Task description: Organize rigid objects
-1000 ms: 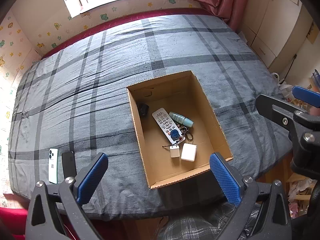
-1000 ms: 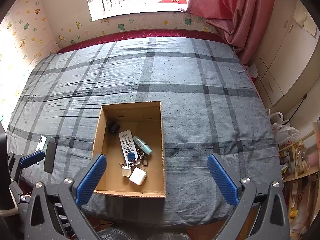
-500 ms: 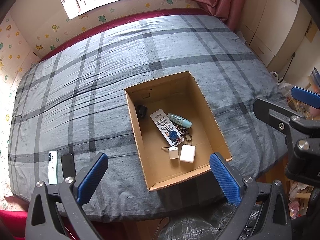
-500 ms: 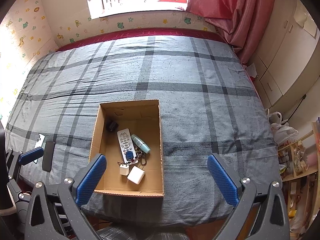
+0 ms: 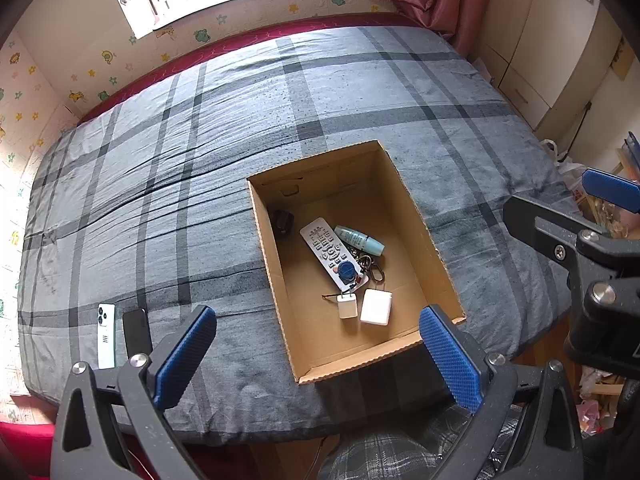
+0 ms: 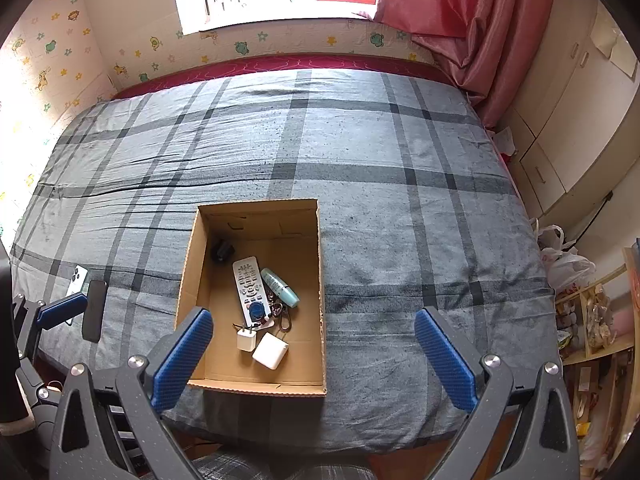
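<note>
An open cardboard box (image 5: 416,220) (image 6: 322,280) lies on the bed near its front edge. Inside are a white remote (image 5: 326,246) (image 6: 247,280), a teal tube (image 5: 360,236) (image 6: 280,282), keys (image 5: 370,266), a blue round piece (image 5: 346,270), two white chargers (image 5: 376,306) (image 6: 270,350) and a small dark object (image 5: 282,220). A white phone (image 5: 106,334) (image 6: 76,278) and a black phone (image 5: 136,332) (image 6: 94,310) lie on the bed at the left. My left gripper (image 5: 316,354) and right gripper (image 6: 312,356) both hang open and empty above the bed's front edge.
The grey plaid bed (image 6: 360,152) stretches back to a window wall. A red curtain (image 6: 460,20) and white cupboards (image 6: 568,120) stand at the right. Cluttered shelves (image 6: 596,320) and a plastic bag (image 6: 564,264) sit beside the bed's right side.
Both views have drifted slightly; the box sits a little higher in each view. Both grippers stay open and nothing on the bed has moved.
</note>
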`<state>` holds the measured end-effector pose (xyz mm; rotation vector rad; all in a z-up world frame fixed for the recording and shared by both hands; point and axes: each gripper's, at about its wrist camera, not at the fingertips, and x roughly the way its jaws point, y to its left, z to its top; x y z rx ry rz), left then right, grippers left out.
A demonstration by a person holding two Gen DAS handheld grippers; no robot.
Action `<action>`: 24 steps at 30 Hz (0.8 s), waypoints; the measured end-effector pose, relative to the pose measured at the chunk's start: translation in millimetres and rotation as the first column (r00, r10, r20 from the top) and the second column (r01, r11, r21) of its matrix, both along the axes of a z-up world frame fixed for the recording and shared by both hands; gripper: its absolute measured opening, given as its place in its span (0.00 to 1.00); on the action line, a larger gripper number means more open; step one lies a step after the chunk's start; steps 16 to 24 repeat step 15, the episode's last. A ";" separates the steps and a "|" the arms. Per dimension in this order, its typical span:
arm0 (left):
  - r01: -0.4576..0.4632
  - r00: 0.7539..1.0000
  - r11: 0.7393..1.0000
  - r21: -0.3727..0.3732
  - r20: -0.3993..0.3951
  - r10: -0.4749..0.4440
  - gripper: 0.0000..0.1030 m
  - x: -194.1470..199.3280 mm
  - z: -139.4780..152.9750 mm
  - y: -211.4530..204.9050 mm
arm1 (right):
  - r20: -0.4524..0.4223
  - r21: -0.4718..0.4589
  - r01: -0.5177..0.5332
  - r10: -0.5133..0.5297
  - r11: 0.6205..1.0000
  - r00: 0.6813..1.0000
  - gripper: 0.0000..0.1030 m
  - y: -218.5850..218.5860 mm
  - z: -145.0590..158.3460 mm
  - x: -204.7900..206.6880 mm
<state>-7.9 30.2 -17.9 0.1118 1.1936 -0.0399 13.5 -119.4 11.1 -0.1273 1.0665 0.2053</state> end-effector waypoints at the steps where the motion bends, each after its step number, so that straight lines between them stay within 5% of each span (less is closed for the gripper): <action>1: -0.002 1.000 1.000 0.000 -0.001 0.002 1.00 0.9 -0.4 0.1 | -0.002 0.001 -0.001 0.001 1.000 1.000 1.00 0.1 -0.6 0.5; 24: -0.002 1.000 1.000 -0.011 -0.021 0.002 1.00 12.9 -4.0 -7.0 | -0.021 0.010 -0.024 0.024 1.000 0.999 1.00 -5.5 -11.0 13.3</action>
